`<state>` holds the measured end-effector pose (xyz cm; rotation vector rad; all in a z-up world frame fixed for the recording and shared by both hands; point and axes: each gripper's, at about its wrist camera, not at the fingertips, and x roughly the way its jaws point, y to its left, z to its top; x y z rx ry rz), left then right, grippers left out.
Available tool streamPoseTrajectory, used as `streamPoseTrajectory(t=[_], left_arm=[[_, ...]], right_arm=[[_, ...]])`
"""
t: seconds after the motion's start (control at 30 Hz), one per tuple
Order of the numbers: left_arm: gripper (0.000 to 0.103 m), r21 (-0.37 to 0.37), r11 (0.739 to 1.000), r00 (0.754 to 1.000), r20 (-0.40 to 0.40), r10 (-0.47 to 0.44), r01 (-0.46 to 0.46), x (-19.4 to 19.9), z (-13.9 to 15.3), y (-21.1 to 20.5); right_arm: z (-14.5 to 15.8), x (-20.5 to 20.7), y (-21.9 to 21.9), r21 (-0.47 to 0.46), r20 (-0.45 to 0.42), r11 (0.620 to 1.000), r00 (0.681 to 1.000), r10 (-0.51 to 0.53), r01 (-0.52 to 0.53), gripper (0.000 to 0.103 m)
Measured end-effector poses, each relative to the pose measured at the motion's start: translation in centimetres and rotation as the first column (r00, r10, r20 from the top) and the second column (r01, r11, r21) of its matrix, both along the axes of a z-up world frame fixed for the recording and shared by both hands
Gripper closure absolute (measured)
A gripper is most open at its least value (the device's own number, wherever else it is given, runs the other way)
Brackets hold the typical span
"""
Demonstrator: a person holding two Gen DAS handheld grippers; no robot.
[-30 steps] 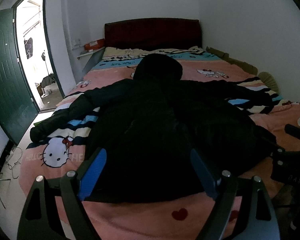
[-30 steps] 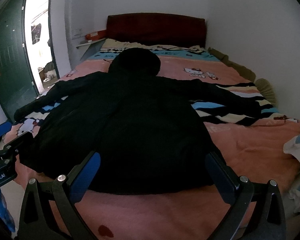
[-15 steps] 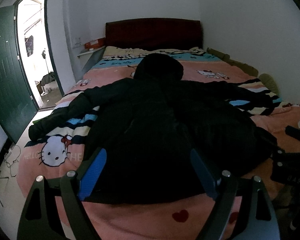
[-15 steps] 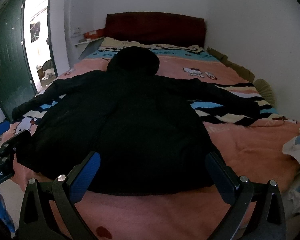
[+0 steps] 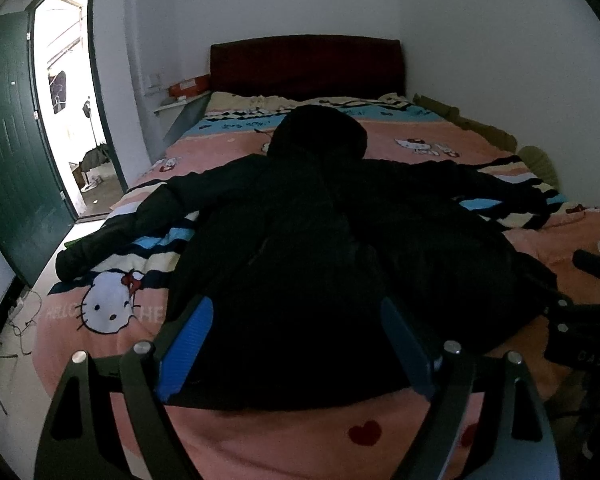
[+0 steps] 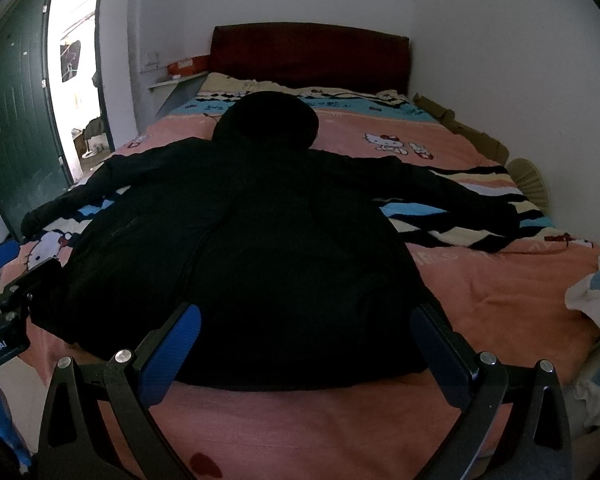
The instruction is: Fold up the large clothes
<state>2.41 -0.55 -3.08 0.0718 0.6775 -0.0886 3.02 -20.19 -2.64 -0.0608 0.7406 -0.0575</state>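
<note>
**Black hooded coat lies spread on the bed, both grippers above its hem**

You hold the left gripper (image 5: 296, 344) just above the near hem of a black hooded coat (image 5: 320, 248), its jaws wide apart and gripping nothing. The blue pads (image 5: 186, 350) frame the coat's lower edge. Your right gripper (image 6: 306, 354) hangs over the same hem further right, its jaws likewise apart and bare.

The coat lies flat on the bed (image 6: 500, 280), hood (image 6: 266, 122) toward the dark red headboard (image 6: 308, 54), one sleeve (image 5: 124, 228) stretched toward the bed's left edge and the other sleeve (image 6: 460, 196) toward the wall side. Under it is a pink cartoon-cat blanket (image 5: 104, 308) with blue, cream and black stripes.

At left a green door (image 5: 12, 152) stands open onto daylight. An orange box (image 5: 188, 88) sits on a small shelf beside the headboard. A light bundle of cloth (image 6: 596, 292) rests at the bed's right edge.
</note>
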Motion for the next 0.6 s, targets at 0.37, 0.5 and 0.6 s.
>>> streamPoseTrajectory(t=[0.37,0.5,0.6], left_arm=[[0.017,-0.01,1.0,1.0,-0.006,-0.004,0.004,0.2,0.12,0.27],[0.017,-0.019,1.0,1.0,-0.021,-0.014,0.014,0.26,0.02,0.36],[0.017,-0.031,0.999,0.999,-0.02,-0.029,0.028,0.17,0.04,0.49]], right_arm=[[0.18,0.15,0.0,-0.011,0.007,1.0,1.0,0.001,0.0,0.001],[0.22,0.12,-0.02,-0.012,0.006,1.0,1.0,0.003,-0.003,0.001],[0.26,0.08,0.03,-0.015,0.005,1.0,1.0,0.005,-0.005,0.001]])
